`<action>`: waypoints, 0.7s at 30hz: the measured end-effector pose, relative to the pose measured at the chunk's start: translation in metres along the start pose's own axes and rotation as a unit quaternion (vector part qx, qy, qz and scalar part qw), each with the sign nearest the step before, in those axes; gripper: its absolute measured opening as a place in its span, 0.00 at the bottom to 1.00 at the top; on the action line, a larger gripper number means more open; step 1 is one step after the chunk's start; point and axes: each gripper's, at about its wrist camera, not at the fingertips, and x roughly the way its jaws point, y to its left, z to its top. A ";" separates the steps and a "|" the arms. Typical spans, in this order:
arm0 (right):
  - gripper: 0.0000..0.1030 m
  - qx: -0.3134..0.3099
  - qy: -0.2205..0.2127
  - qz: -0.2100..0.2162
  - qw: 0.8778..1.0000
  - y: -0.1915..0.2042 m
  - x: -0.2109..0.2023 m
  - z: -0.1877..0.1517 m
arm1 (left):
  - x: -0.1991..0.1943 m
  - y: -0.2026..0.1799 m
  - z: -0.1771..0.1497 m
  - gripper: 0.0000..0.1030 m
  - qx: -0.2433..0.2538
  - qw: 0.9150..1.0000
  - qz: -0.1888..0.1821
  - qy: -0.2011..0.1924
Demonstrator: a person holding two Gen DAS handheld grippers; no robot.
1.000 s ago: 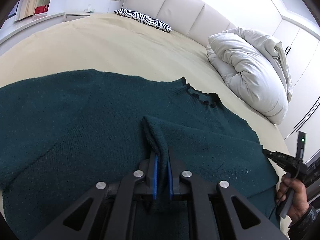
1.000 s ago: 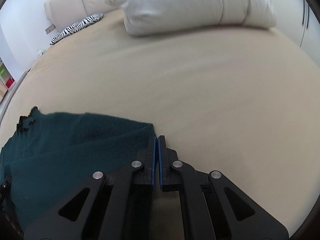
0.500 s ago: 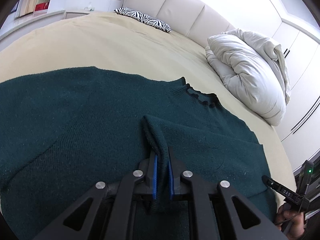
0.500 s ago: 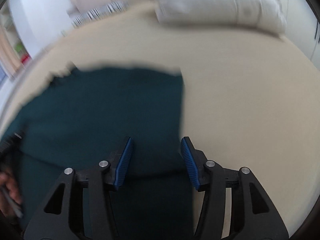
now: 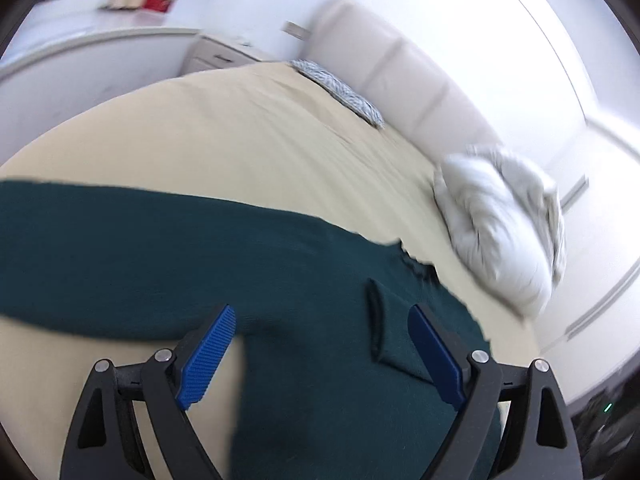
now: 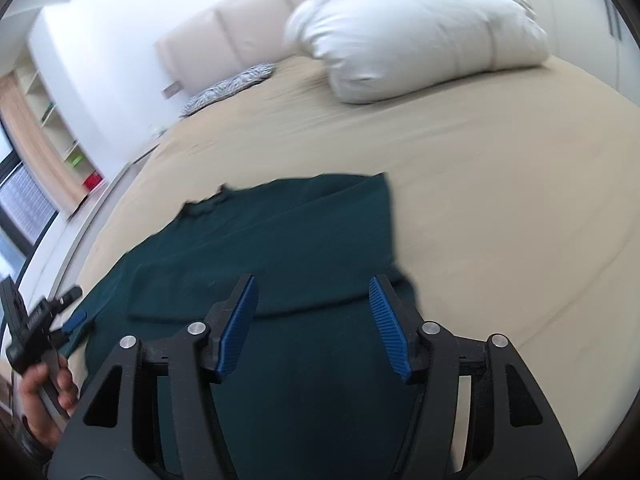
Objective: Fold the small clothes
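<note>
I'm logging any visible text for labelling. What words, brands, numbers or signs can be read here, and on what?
None can be read.
Left gripper, seen in the right wrist view: its black body bears a small pale marking, too blurred to read.
Dark green sweater: no tag or print shows.
Patterned pillow: stripes only, no lettering.
White duvet: no text.

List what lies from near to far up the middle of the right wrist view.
right gripper, open → dark green sweater spread flat → bare beige bed sheet → white duvet bundle at the head of the bed.
</note>
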 end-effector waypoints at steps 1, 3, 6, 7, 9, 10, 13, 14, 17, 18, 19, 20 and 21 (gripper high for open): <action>0.55 -0.003 0.009 0.013 1.000 0.011 -0.004 -0.009 | -0.017 0.022 0.001 0.87 -0.033 0.999 0.002 -0.009; 0.55 0.001 0.032 0.041 0.999 0.022 -0.007 -0.021 | -0.046 0.069 0.000 0.87 -0.111 0.994 0.002 -0.025; 0.55 0.003 0.046 0.071 0.996 0.048 -0.011 -0.044 | -0.082 0.133 -0.008 0.86 -0.215 0.975 0.012 -0.050; 0.55 0.001 0.054 0.079 0.995 0.057 -0.012 -0.052 | -0.092 0.151 -0.011 0.86 -0.243 0.968 0.018 -0.059; 0.55 -0.005 0.068 0.088 0.994 0.072 -0.013 -0.065 | -0.106 0.182 -0.018 0.84 -0.300 0.951 0.018 -0.069; 0.55 -0.006 0.073 0.090 0.993 0.077 -0.013 -0.069 | -0.109 0.191 -0.020 0.83 -0.318 0.945 0.014 -0.073; 0.55 -0.001 0.083 0.101 0.991 0.088 -0.018 -0.085 | -0.112 0.215 -0.026 0.79 -0.375 0.923 -0.013 -0.090; 0.55 0.002 0.085 0.103 0.991 0.091 -0.022 -0.092 | -0.111 0.223 -0.028 0.77 -0.390 0.915 -0.016 -0.100; 0.55 0.017 0.087 0.108 0.990 0.090 -0.028 -0.100 | -0.103 0.241 -0.025 0.68 -0.427 0.896 -0.022 -0.120; 0.55 0.021 0.090 0.110 0.990 0.089 -0.021 -0.098 | -0.100 0.245 -0.022 0.64 -0.436 0.891 -0.024 -0.126; 0.55 0.022 0.092 0.110 0.989 0.090 -0.018 -0.098 | -0.099 0.251 -0.017 0.60 -0.439 0.889 -0.024 -0.130; 0.55 0.023 0.091 0.108 0.990 0.090 -0.021 -0.101 | -0.097 0.256 -0.012 0.45 -0.436 0.890 -0.017 -0.130; 0.55 0.022 0.091 0.108 0.990 0.087 -0.020 -0.100 | -0.095 0.261 -0.006 0.26 -0.436 0.891 -0.009 -0.126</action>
